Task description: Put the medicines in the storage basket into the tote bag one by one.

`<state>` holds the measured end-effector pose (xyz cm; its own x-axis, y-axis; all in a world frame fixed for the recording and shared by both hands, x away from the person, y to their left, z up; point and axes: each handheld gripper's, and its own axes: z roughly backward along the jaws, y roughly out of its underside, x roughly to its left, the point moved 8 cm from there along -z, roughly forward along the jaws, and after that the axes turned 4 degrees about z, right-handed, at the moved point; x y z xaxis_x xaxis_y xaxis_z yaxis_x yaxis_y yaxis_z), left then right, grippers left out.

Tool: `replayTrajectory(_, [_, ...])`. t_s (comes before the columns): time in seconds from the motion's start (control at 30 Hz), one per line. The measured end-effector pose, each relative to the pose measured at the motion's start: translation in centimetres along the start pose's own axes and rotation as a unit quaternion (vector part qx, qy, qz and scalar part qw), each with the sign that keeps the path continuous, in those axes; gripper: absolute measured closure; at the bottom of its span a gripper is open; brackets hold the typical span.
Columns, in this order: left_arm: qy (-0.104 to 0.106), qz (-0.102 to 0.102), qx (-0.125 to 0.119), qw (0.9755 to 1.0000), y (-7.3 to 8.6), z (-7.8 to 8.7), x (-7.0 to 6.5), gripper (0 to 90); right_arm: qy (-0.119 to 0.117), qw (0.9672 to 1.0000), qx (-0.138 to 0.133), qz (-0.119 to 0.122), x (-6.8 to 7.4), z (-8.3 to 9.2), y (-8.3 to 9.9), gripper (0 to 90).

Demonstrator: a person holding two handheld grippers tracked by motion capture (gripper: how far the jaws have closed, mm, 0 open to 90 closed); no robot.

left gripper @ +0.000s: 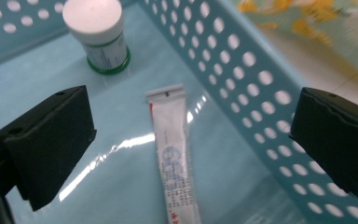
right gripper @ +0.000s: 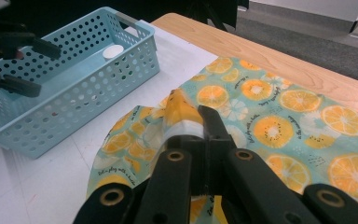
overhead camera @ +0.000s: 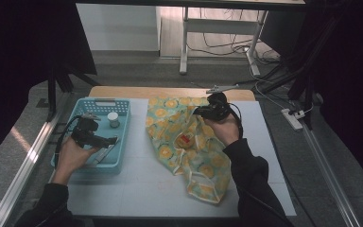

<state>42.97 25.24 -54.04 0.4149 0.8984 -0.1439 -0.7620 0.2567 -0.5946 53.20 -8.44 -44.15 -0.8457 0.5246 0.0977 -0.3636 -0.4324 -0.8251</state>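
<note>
1. High view, nearest first: the person's dark sleeves come in at 6 o'clock, and the yellow-and-teal orange-print cloth [overhead camera: 189, 146] lies rumpled across the middle of the white table mat [overhead camera: 137, 189].
2. Right gripper [overhead camera: 199, 111], at 12 o'clock of the cloth, has its jaws clamped on a pinched-up fold of it — the right gripper view shows the fabric peaking between the black jaws.
3. Left gripper [overhead camera: 113, 140] hangs over the blue perforated basket [overhead camera: 121, 163] at 9 o'clock, jaws spread wide with nothing between the pads.
4. Inside the basket a white tube [left gripper: 172, 154] lies flat below the jaws; a white-capped jar [left gripper: 98, 35] stands beyond it.
5. Farther off — a wooden table edge [overhead camera: 170, 92], then grey floor, desk legs and loose cables.
6. Tube's lettering is blurred, its lower end cut off.
</note>
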Motion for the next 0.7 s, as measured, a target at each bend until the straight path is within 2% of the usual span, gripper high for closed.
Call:
replayTrajectory(0.1, [0.011, -0.002, 0.024, 0.9996, 0.3, -0.7, 0.4, 0.0, 0.0, 1.0, 0.0, 0.0, 0.0, 0.0, 0.0, 90.0])
replayTrajectory(0.2, [0.007, -0.009, 0.05, 0.9987, 0.7, -1.5, 0.8, 0.0, 0.0, 1.0, 0.0, 0.001, 0.0, 0.0, 0.0, 90.0])
replayTrajectory(0.33, [0.004, -0.008, 0.084, 0.9964, 1.3, -2.5, 1.1, 0.0, -0.001, 1.0, 0.0, 0.0, 0.0, 0.0, 0.0, 90.0])
replayTrajectory(0.43, [-0.001, -0.009, 0.111, 0.9937, 1.7, -3.0, 1.1, 0.0, -0.001, 1.0, 0.0, 0.001, 0.0, 0.0, 0.0, 90.0])
replayTrajectory(0.57, [-0.02, -0.016, 0.147, 0.9888, 2.4, -3.7, 1.2, 0.2, -0.001, 1.0, -0.001, 0.001, 0.0, 0.1, -0.1, 90.0])
replayTrajectory(0.67, [-0.047, -0.028, 0.165, 0.9848, 2.7, -4.0, 1.3, 4.3, -0.002, 1.0, -0.001, 0.002, 0.1, 0.1, -0.2, 90.0])
replayTrajectory(0.7, [-0.05, -0.031, 0.17, 0.9838, 2.8, -4.1, 1.3, 6.3, -0.002, 1.0, -0.002, 0.002, 0.1, 0.1, -0.2, 90.0])
